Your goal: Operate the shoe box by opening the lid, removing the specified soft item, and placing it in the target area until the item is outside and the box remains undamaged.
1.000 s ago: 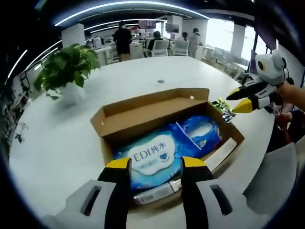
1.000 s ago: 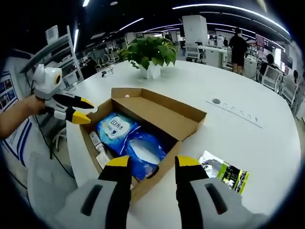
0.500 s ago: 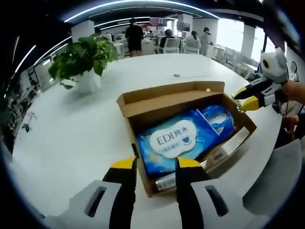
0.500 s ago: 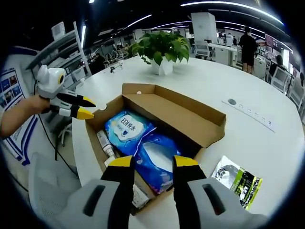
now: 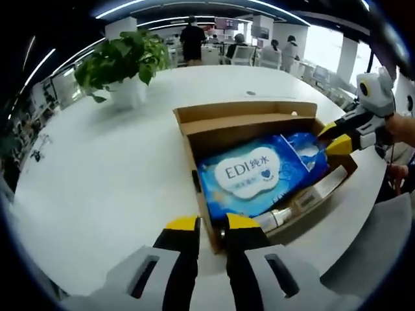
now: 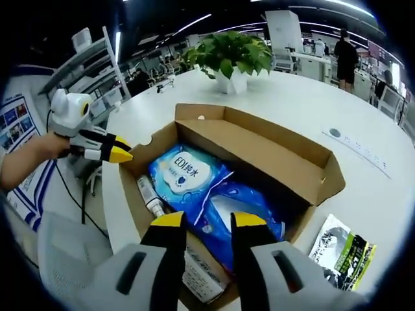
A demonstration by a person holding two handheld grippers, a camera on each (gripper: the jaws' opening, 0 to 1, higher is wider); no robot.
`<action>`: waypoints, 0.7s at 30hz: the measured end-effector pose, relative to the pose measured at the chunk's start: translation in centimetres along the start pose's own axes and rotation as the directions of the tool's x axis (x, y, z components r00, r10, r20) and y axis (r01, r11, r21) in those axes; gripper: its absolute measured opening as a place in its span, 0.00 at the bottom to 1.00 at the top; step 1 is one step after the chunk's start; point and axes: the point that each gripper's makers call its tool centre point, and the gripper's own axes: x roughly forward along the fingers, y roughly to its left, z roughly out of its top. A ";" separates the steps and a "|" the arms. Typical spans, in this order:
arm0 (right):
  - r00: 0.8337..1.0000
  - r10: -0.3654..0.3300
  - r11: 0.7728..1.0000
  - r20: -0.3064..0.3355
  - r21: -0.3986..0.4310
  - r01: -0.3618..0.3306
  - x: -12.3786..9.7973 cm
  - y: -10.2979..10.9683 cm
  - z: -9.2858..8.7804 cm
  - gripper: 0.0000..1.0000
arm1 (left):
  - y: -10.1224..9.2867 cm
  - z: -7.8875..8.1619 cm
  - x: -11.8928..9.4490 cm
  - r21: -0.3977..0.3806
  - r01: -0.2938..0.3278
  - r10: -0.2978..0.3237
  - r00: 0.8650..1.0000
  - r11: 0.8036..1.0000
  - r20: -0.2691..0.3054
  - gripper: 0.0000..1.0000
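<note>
the white table (image 5: 97, 175) held the open cardboard box (image 6: 285, 152), its lid already folded back, so the step in hand was getting the soft thing out. inside lay a blue wipes pack (image 5: 249, 178) with a white label, a second blue pack (image 6: 243, 207) beside it, and a small bottle (image 6: 150, 197) along one wall. a potted plant (image 5: 123, 61) stood well behind the box, and a green packet (image 6: 340, 249) lay on the table just outside it. my left gripper (image 5: 211, 223) hung at the near box edge with its jaws narrowly apart and nothing between them. my right gripper (image 6: 204, 220) hovered over the second pack, jaws a little wider and also holding nothing. i judged it best to pinch the pack's loose upper skin, lift straight up clear of the walls, and keep the other jaws off the cardboard rim.
</note>
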 end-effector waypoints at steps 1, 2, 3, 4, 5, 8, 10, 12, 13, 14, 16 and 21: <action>1.000 0.003 1.000 -0.001 0.001 -0.003 0.2 0.1 0.0 0.24 | 0.0 0.0 0.0 -0.003 0.001 -0.001 1.000 1.000 0.000 0.10; 1.000 0.006 1.000 -0.003 0.001 -0.006 0.4 0.2 0.0 0.23 | 0.0 -0.1 0.0 -0.005 0.001 -0.001 1.000 1.000 -0.002 0.09; 1.000 0.009 1.000 -0.005 0.001 -0.009 0.6 0.3 0.0 0.23 | 0.0 -0.1 0.0 -0.008 -0.001 0.001 1.000 1.000 -0.002 0.08; 1.000 0.012 1.000 -0.007 -0.001 -0.012 0.9 0.4 0.0 0.23 | 0.0 -0.2 0.0 -0.009 -0.001 0.001 1.000 1.000 -0.004 0.07; 1.000 0.013 1.000 -0.010 -0.003 -0.013 1.1 0.5 0.0 0.23 | 0.1 -0.2 0.1 -0.012 -0.003 0.002 1.000 1.000 -0.006 0.06; 1.000 0.023 1.000 -0.020 -0.007 -0.023 1.9 0.7 0.0 0.23 | 0.1 -0.3 0.1 -0.022 -0.002 0.002 1.000 1.000 -0.005 0.05; 0.999 0.033 0.999 -0.023 -0.011 -0.034 2.4 0.9 0.1 0.23 | 0.2 -0.3 0.1 -0.030 0.000 0.000 1.000 1.000 -0.004 0.05; 0.999 0.041 0.999 -0.028 -0.018 -0.041 2.7 1.1 0.2 0.23 | 0.2 -0.3 0.1 -0.037 0.000 0.000 1.000 0.999 -0.005 0.05; 0.999 0.043 0.999 -0.032 -0.024 -0.043 2.9 1.2 0.2 0.23 | 0.2 -0.3 0.1 -0.038 0.000 0.000 1.000 0.999 -0.005 0.05; 0.998 0.043 0.999 -0.036 -0.030 -0.044 3.2 1.2 0.3 0.23 | 0.2 -0.3 0.1 -0.045 -0.001 0.001 1.000 0.999 -0.007 0.04; 0.998 0.046 0.998 -0.038 -0.033 -0.047 3.5 1.2 0.4 0.23 | 0.2 -0.3 0.1 -0.049 -0.001 0.001 1.000 0.999 -0.008 0.04; 0.997 0.050 0.997 -0.063 -0.060 -0.053 4.5 1.3 0.6 0.23 | 0.2 -0.4 0.2 -0.032 -0.004 0.004 1.000 0.999 -0.011 0.04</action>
